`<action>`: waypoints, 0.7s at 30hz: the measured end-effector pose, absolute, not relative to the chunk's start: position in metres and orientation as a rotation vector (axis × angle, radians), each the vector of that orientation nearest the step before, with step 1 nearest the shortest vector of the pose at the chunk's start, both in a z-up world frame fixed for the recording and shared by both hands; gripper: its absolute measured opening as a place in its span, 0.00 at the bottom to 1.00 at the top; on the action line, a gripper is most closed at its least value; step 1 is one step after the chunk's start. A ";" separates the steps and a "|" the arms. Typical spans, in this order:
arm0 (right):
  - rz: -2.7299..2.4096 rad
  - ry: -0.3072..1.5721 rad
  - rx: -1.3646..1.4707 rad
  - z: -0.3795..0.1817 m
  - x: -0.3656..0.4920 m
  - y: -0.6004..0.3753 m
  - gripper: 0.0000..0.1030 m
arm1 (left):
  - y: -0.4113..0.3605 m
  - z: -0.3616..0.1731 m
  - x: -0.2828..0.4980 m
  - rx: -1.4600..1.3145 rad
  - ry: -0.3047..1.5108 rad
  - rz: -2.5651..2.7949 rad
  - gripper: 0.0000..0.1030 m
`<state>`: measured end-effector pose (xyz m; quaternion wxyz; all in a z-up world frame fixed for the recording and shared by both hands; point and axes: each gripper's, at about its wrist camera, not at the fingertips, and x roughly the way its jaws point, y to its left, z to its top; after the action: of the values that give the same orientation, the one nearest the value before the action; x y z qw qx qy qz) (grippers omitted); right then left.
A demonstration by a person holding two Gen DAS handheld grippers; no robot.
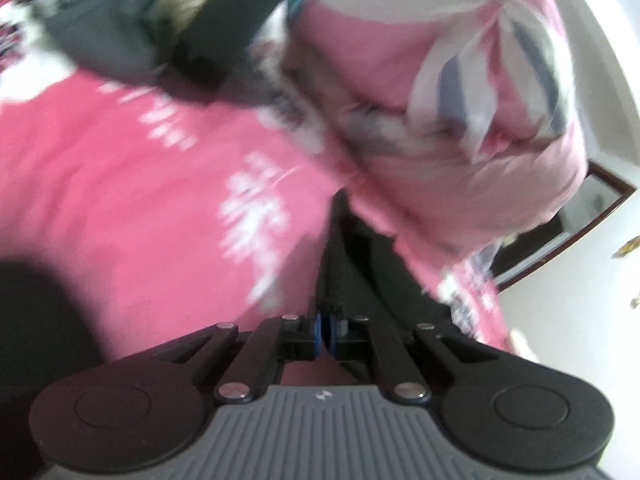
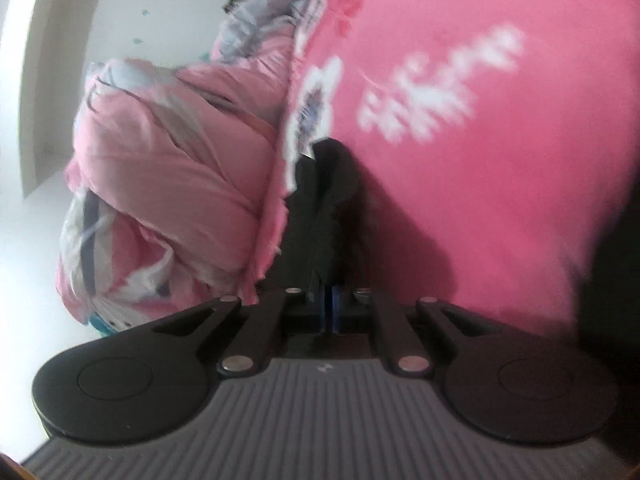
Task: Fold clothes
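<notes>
Gripping black garment (image 1: 352, 248) above pink floral bedsheet (image 1: 120, 184): left tongs (image 1: 325, 330) and right tongs (image 2: 329, 306) both clenched on dark cloth. Soft, light, floppy; hold edges or corners. Motion blur.

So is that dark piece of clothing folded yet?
Cannot tell. The dark garment is pinched in both shut grippers, left gripper and right gripper; blur hides its shape.

Both views are smeared by motion blur: the white print on the pink bedsheet (image 1: 132, 184) streaks. Soft daylight washes the white wall (image 2: 24, 260) into glare beside the bundled quilt (image 2: 176, 168). Fisheye bending curves the edges.
</notes>
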<state>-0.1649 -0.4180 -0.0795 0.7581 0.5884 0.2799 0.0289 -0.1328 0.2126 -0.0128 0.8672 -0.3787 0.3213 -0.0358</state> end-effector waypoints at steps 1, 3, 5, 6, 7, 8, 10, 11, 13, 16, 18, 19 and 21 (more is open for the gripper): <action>0.065 0.620 1.281 -0.081 -0.175 -0.416 0.01 | 0.215 -0.017 -0.137 -0.796 0.691 -0.063 0.04; 0.068 0.641 1.280 -0.085 -0.194 -0.412 0.01 | 0.221 -0.031 -0.143 -0.815 0.728 -0.063 0.05; 0.069 0.662 1.262 -0.090 -0.201 -0.409 0.02 | 0.225 -0.045 -0.141 -0.814 0.765 -0.077 0.06; 0.072 0.671 1.243 -0.091 -0.200 -0.408 0.03 | 0.223 -0.048 -0.138 -0.785 0.780 -0.086 0.07; 0.081 0.678 1.202 -0.086 -0.197 -0.405 0.06 | 0.222 -0.051 -0.135 -0.755 0.791 -0.094 0.10; 0.076 0.687 1.154 -0.079 -0.195 -0.404 0.06 | 0.222 -0.050 -0.135 -0.724 0.789 -0.100 0.11; 0.069 0.690 1.083 -0.066 -0.196 -0.404 0.10 | 0.220 -0.040 -0.137 -0.659 0.765 -0.101 0.19; 0.047 0.681 1.045 -0.059 -0.200 -0.407 0.11 | 0.219 -0.034 -0.142 -0.614 0.736 -0.082 0.22; 0.002 0.662 0.969 -0.045 -0.208 -0.411 0.14 | 0.221 -0.021 -0.150 -0.539 0.685 -0.051 0.37; -0.080 0.611 0.863 -0.024 -0.220 -0.420 0.15 | 0.228 -0.007 -0.158 -0.493 0.641 -0.016 0.38; -0.095 0.576 0.809 -0.013 -0.220 -0.421 0.15 | 0.227 0.000 -0.152 -0.463 0.629 -0.016 0.38; -0.082 0.562 0.781 -0.008 -0.217 -0.419 0.15 | 0.224 0.003 -0.144 -0.450 0.629 -0.028 0.38; -0.008 0.555 0.692 0.000 -0.200 -0.402 0.15 | 0.212 0.006 -0.122 -0.423 0.651 -0.047 0.37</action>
<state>-0.2001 -0.4019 -0.0002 0.9032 0.3349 0.2685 -0.0037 -0.1221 0.2120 0.0065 0.9254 -0.2060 0.3172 -0.0230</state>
